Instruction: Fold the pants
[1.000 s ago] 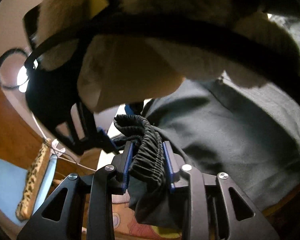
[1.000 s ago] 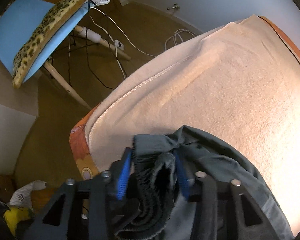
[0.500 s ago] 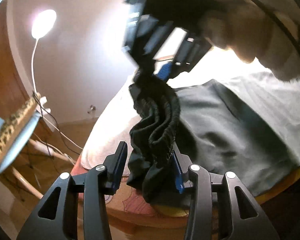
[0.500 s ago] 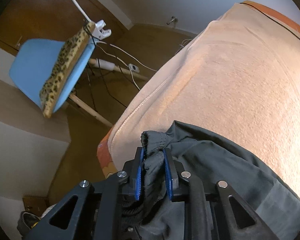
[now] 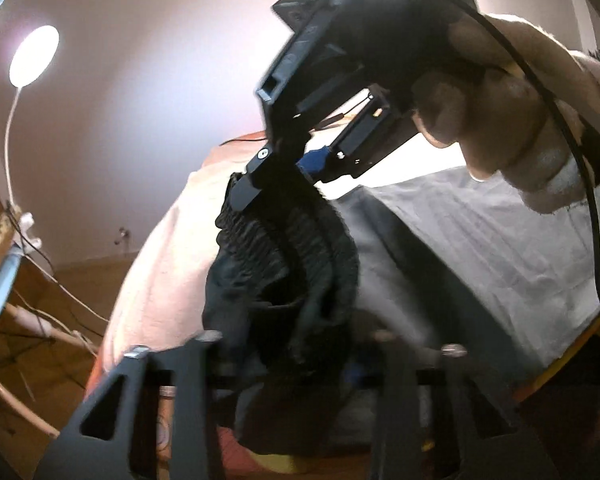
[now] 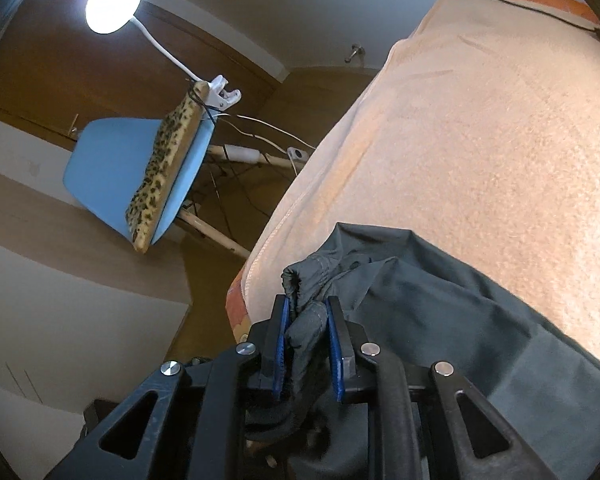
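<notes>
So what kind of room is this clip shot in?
Probably a room in a home, not a lab. The pants lie on a towel-covered surface; beside it stand a blue chair with a leopard-print cushion and a clip-on lamp.

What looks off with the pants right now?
The elastic waistband is bunched into a crumpled rope between both grippers instead of stretched flat. The right gripper pinches a wad of it; the pants trail wrinkled over the peach towel.
</notes>
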Demonstrator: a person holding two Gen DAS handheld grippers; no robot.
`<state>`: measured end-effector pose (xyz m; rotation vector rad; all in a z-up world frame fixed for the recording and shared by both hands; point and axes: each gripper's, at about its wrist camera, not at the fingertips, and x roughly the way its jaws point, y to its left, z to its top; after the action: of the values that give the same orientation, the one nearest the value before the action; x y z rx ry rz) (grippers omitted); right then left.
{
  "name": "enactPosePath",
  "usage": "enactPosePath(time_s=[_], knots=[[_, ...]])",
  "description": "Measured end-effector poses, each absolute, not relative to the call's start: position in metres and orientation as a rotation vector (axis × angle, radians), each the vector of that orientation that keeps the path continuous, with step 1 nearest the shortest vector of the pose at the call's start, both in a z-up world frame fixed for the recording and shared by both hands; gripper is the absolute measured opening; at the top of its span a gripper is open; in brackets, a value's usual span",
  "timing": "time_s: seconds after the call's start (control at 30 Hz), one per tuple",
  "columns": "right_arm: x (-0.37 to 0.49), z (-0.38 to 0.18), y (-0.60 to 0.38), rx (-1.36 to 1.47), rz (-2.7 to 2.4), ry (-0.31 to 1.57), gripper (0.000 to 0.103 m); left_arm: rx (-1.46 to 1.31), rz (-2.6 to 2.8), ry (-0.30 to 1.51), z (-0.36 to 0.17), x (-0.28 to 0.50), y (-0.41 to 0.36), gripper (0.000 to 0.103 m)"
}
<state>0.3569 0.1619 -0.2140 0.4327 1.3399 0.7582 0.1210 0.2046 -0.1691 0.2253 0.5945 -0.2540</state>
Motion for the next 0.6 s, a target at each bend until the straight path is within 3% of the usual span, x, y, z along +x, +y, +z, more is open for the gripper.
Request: enactPosePath(time_s=[0.1,0.13,0.17,0.3,0.43,0.5,0.53,0.6], knots=[[0.356,-0.213,0.159,0.385,0.723,1.342,0.03,0.242,-0.25,0.582,-0.17,0.112,0.194,0.027],[0.356,-0.213,0.159,0.36,0.705,1.351,0.042,0.268,-0.243,0.58,-0.172,0.111,0.19,0.027],[0.355,-0.213,0.158,0.335,0.685,1.357,0.047,0.282,-0.241,0.581,-0.174,0.11,0.188,0.026],[0.349,-0.21,0.162,0.292,0.679,1.389,0.055,0.351,-0.229,0.557,-0.178,0.103,0.175,0.025],[0.347,-0.217,0.17,0.231,0.643,1.425,0.055,0.371,-0.238,0.529,-0.174,0.095,0.166,0.022],[0.348,-0.225,0.17,0.238,0.624,1.448,0.045,0.385,-0.254,0.518,-0.171,0.091,0.16,0.021],[0.347,-0.228,0.169,0.249,0.614,1.454,0.032,0.392,-0.263,0.515,-0.169,0.088,0.157,0.02],[0.344,-0.229,0.162,0.287,0.624,1.451,0.023,0.401,-0.288,0.513,-0.167,0.09,0.151,0.02]])
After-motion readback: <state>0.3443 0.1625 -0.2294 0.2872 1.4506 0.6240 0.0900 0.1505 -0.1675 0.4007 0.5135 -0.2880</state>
